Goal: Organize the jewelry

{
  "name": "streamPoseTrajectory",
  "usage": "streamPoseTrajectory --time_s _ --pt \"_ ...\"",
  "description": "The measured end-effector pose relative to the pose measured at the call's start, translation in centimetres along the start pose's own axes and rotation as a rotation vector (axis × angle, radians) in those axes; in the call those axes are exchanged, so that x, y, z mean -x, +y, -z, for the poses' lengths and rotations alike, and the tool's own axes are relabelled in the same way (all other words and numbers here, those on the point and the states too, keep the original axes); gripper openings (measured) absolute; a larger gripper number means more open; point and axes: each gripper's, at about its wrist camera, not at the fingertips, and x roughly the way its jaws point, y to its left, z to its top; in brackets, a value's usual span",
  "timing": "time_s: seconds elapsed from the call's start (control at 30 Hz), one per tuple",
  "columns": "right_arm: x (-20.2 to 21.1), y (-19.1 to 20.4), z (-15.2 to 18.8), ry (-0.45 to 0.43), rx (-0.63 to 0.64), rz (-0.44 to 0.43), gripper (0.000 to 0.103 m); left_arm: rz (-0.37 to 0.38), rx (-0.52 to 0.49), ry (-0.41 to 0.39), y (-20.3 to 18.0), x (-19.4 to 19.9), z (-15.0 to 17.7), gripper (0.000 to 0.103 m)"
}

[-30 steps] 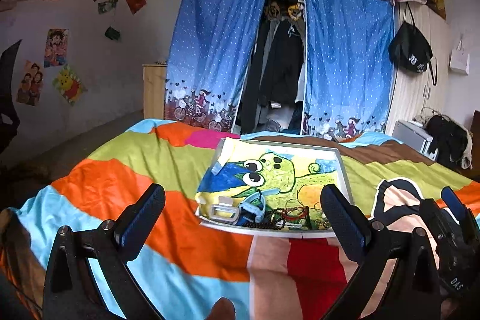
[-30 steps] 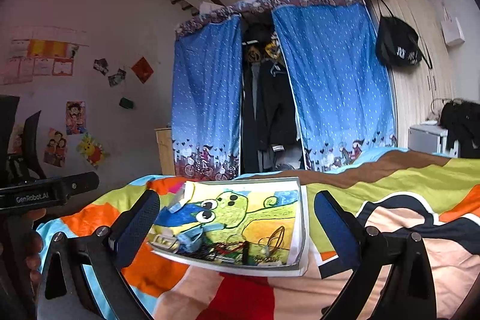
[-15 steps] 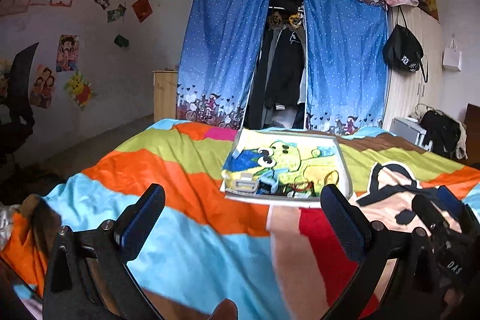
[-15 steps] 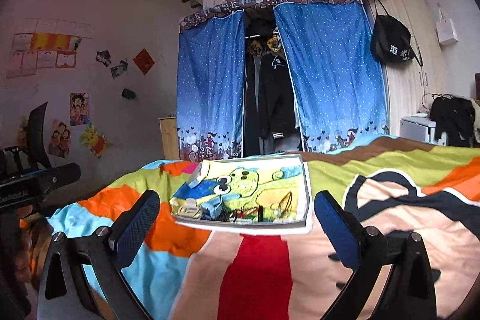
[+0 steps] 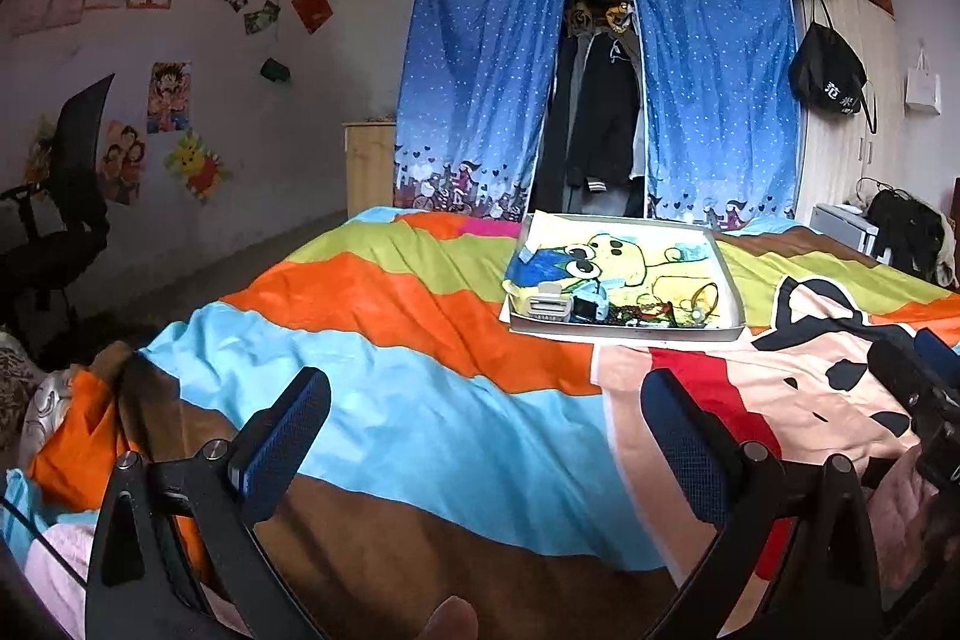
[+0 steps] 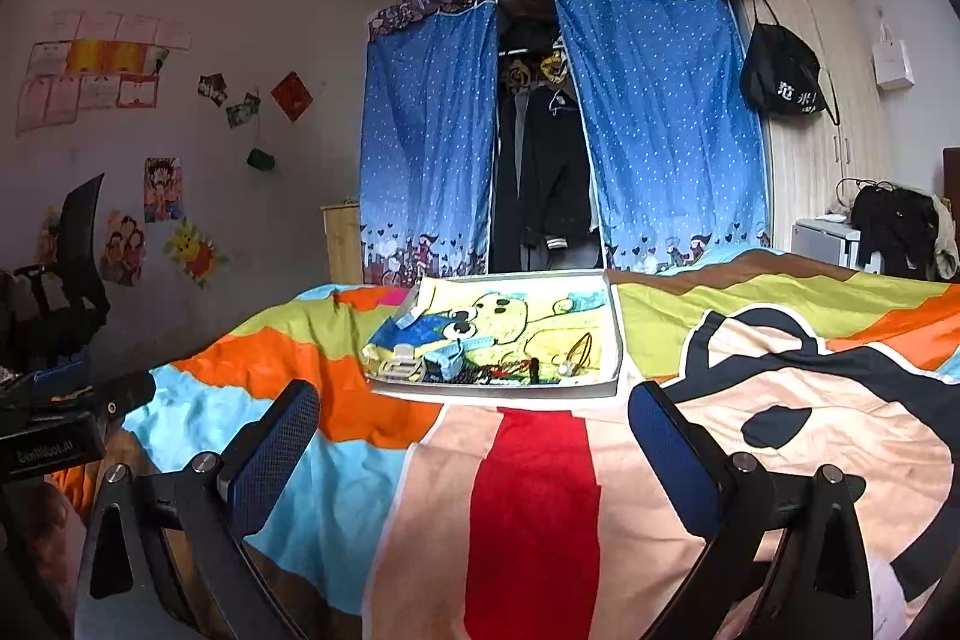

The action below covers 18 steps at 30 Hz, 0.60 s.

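From the left wrist camera, the left gripper [image 5: 480, 436] hangs low over the striped bedspread [image 5: 384, 400] with jaws wide and empty, well short of the shallow tray [image 5: 624, 331] where the jewelry [image 5: 648, 311] lies heaped at the near edge (pieces too small to tell apart); the right gripper [image 5: 924, 388] shows right of the tray. From the right wrist camera, the right gripper [image 6: 474, 448] is likewise wide and empty, the tray [image 6: 498, 389] ahead of it, blue curtains [image 6: 666, 130] beyond, and the left gripper [image 6: 54, 430] left of the tray.

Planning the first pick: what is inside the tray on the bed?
The tray holds a cartoon-printed liner, with a small pile along its near edge: a white clip, a blue case, and tangled jewelry. Single pieces are too small to tell.
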Motion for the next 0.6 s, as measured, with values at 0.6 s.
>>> streamPoseTrajectory --time_s 0.6 --pt "-0.9 0.54 0.92 0.052 0.007 -0.007 0.103 -0.014 -0.017 0.012 0.02 -0.62 0.38 0.102"
